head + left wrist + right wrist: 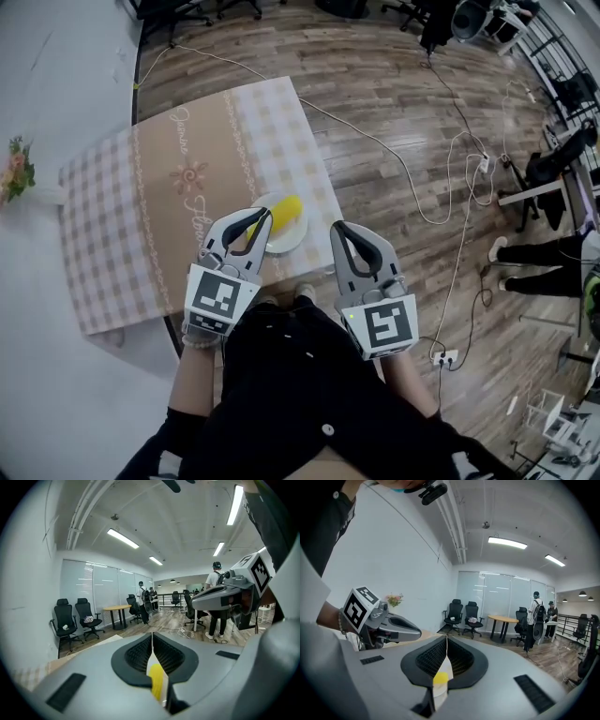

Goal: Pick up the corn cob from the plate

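A yellow corn cob [286,216] lies on a small white plate [291,246] near the front right corner of the table. My left gripper [262,215] hangs over the plate's left side, its tips just left of the cob, jaws shut with nothing between them. My right gripper [336,228] is off the table's right edge, a little right of the plate, also shut and empty. In the left gripper view the closed left gripper [152,635] shows the cob [158,684] through the gap below. The right gripper view shows the closed right gripper [446,638] the same way, with the cob [440,678] below.
The table wears a beige checked cloth [141,206] with its near edge close to my body. Cables [441,187] and a power strip [442,356] lie on the wooden floor at the right. A person [534,253] stands further right. Flowers [17,169] sit at the far left.
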Tool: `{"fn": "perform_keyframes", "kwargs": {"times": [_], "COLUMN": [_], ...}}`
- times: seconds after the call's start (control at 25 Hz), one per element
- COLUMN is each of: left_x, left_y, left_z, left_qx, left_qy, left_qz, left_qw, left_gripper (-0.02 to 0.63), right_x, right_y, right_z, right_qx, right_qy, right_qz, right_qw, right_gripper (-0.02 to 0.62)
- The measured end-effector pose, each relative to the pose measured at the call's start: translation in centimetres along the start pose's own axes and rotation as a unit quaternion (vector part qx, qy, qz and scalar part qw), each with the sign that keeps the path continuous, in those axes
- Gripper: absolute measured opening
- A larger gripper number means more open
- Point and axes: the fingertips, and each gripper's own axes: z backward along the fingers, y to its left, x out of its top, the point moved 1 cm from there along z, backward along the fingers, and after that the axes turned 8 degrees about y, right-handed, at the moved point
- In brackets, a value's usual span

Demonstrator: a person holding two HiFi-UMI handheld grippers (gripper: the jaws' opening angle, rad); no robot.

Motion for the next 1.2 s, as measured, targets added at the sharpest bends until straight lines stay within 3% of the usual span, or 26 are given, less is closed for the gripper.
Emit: {"fn": "perform_keyframes", "kwargs": {"times": [0.44,0.72,1.2], "left_x": [-3.4,-5.5,-11.0], "left_y": [-0.6,-1.3,-2.9], "left_z": [-2.8,-4.7,-8.2], "left_qx": [-0.033,-0.058,-0.095], "left_qy": [0.055,0.090,0.165], "left_qz": [-0.027,-0.012,-0.002], "left_qw": [0.9976,0.9942,0.9817], "left_gripper": [0.015,0.126,0.210], "right_x": [-1.5,-2.3,-3.5], "right_y": [-0.7,-0.5,-0.5], "right_z": [1.3,1.8,2.3], "right_qx": [-0.025,-0.031,-0.037], "right_qy": [0.014,0.023,0.039], "right_qz": [-0.014,-0.022,-0.032], "right_qw": [0.999,0.999,0.998], "right_gripper": [0.041,0.041,0.041]}}
